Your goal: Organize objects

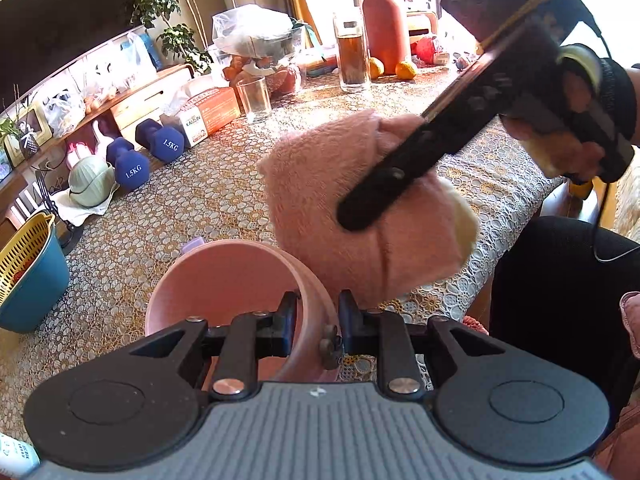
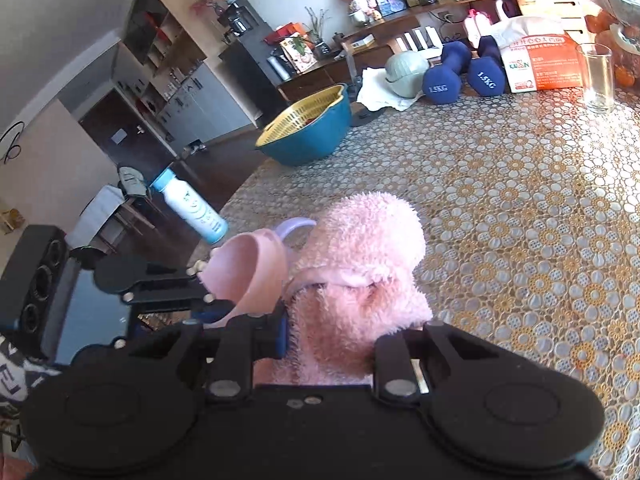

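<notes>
- While both hands are busy over the patterned tablecloth (image 2: 520,220), the sorting looks to me barely begun: nothing I can see has yet been put anywhere final.
- Being handled now are a pink cup (image 1: 236,280) and a fluffy pink cloth (image 1: 340,200), both lifted near the table's front edge.
- The left gripper (image 1: 318,320) is clamped on the cup's rim, one finger inside the wall and one outside, so the gap between them is narrow. From the right wrist view the cup (image 2: 248,276) sits tilted, its mouth turned toward the cloth.
- The right gripper (image 2: 332,320) has the cloth (image 2: 368,248) bunched between its fingers; the left blue pad (image 2: 282,334) presses into the pile, while the opposite pad is buried in fabric. The fingers stand fairly wide, filled by the bundle.
- The cloth hangs just beside the cup, touching or nearly touching its rim; I cannot tell which.
- My guess is that the cloth is meant to go into the cup, which would call for compressing it, since the bundle looks bulkier than the opening.
- Untouched farther back: blue dumbbells (image 1: 132,160), an empty glass (image 1: 254,98), a tissue box (image 1: 210,114), a blue-and-yellow colander basket (image 2: 308,128).
</notes>
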